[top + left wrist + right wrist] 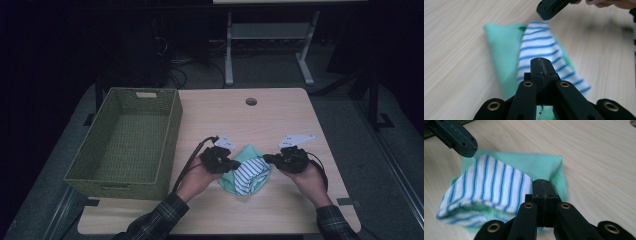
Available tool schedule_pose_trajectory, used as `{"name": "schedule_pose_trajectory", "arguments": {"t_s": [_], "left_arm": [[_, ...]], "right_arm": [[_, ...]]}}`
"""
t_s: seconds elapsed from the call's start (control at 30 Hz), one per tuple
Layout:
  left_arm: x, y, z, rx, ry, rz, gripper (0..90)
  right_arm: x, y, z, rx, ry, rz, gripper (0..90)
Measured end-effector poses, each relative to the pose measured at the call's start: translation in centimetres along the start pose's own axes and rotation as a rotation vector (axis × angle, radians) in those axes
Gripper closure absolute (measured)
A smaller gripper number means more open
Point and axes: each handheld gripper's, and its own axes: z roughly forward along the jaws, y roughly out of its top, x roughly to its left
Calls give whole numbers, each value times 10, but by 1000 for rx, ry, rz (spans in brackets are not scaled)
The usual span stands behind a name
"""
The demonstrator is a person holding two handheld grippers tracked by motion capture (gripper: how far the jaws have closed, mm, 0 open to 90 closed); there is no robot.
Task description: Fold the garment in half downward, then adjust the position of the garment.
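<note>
A folded cloth [248,174], mint green with a white, blue-striped side turned up, lies on the wooden table [280,115] between my two hands. My left gripper [235,164] is at its left edge and my right gripper [267,158] at its right edge. In the left gripper view my left gripper [541,62] has its jaws pressed together just above the striped cloth [536,42], with no cloth visibly between the tips. In the right gripper view my right gripper [545,185] is likewise shut over the cloth's green edge [544,166], beside a raised striped fold [489,182].
A green woven basket [172,125] stands with nothing in it on the table's left side, close to my left hand. A round cable hole [251,101] sits near the far edge. Beyond the table are a desk frame [229,50] and cables on the floor.
</note>
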Motion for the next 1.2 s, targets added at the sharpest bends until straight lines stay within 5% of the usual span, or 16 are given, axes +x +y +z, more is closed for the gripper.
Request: {"name": "schedule_pose_trajectory", "arguments": {"t_s": [0.23,0.47,0.83,0.9,1.2], "left_arm": [[12,-14,-11,21,35,-24,895],[16,-17,-2,39,45,-18,894],[21,-23,17,118,66,-11,895],[23,-25,23,162,76,2,895],[23,-25,18,138,73,-6,875]], "right_arm": [[2,21,22,-2,28,-21,898],[1,35,46,2,54,-22,899],[-3,27,74,77,56,-7,899],[-4,24,78,95,60,-15,899],[-4,23,77,91,55,-13,898]]}}
